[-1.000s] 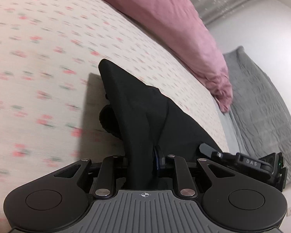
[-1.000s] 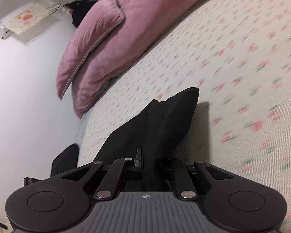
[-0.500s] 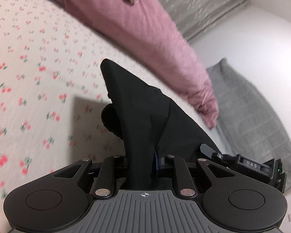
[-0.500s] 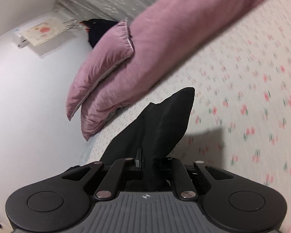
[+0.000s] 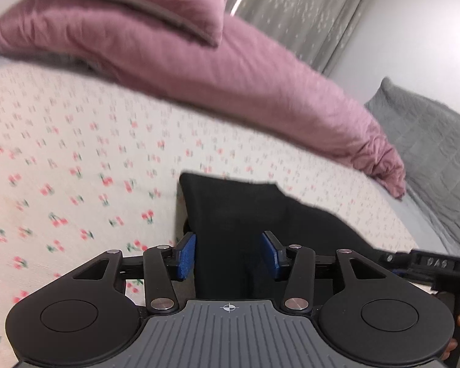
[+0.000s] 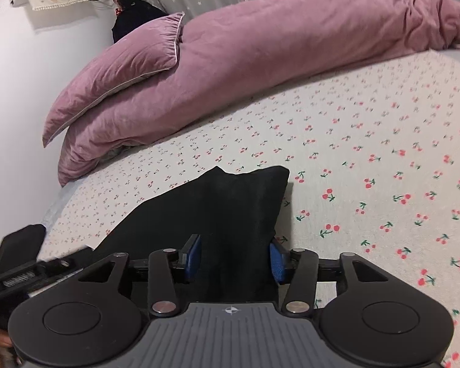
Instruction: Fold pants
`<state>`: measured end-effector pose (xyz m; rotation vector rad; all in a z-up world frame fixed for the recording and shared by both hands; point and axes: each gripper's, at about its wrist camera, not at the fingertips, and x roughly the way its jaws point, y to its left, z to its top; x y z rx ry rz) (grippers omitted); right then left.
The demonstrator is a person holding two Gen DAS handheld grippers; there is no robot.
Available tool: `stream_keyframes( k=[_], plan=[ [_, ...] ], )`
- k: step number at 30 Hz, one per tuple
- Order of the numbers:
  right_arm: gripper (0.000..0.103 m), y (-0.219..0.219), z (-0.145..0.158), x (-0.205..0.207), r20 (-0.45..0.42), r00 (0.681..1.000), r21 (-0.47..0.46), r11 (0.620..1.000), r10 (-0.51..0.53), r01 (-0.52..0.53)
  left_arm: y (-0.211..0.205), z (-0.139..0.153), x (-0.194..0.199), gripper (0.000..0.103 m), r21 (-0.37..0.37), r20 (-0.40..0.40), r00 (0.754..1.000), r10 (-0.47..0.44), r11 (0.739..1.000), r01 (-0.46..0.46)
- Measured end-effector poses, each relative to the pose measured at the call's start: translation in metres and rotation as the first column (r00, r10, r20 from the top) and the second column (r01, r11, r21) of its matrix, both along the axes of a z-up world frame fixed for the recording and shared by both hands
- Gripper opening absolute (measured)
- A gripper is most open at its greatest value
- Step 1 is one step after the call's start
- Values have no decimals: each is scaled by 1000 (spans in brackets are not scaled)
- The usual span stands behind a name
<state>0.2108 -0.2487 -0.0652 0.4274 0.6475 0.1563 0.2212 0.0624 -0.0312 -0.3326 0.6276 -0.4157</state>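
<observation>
The pants (image 5: 248, 214) now lie flat on the bed (image 5: 76, 159), a black folded stack near its edge, below the pink duvet (image 5: 230, 70). A second ago you had both corners pinched and lifted; now your left gripper (image 5: 228, 256) and right gripper (image 6: 234, 257) are opening, blue fingers (image 5: 187, 256) standing off the cloth, which sits loose between them. To my eye this fold is laid down. Back both grippers out without dragging the edge, then check whether another fold is needed.
</observation>
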Motion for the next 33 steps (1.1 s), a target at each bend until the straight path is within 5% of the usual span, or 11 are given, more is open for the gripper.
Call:
stream_keyframes(
  k=[6,10,15,19,24,30,33],
  plan=[
    [58,19,12,-16,70,995,-184,980,-65,77,-5,22,-30,50,26,105,992,-66,998,64],
    [61,15,15,-24,107,989,-211,970,-101,122,-23,21,-43,50,79,125,982,-141,988,132],
    [62,34,-8,-27,26,998,-186,981,52,-46,-42,0,-51,50,165,71,967,-243,959,229],
    [63,53,-29,-34,-7,990,-345,929,138,-132,-47,-18,-63,50,255,87,953,-291,931,261],
    [63,47,-37,-53,-44,981,-401,896,188,-189,-38,-24,-85,50,348,104,934,-343,892,288],
    [65,27,-30,-74,-201,964,-375,895,176,-242,-24,-26,-109,50,428,29,924,-382,840,333],
    [65,27,-23,-86,-220,965,-410,885,140,-222,-18,-18,-115,53,405,-30,948,-315,864,300]
  ],
)
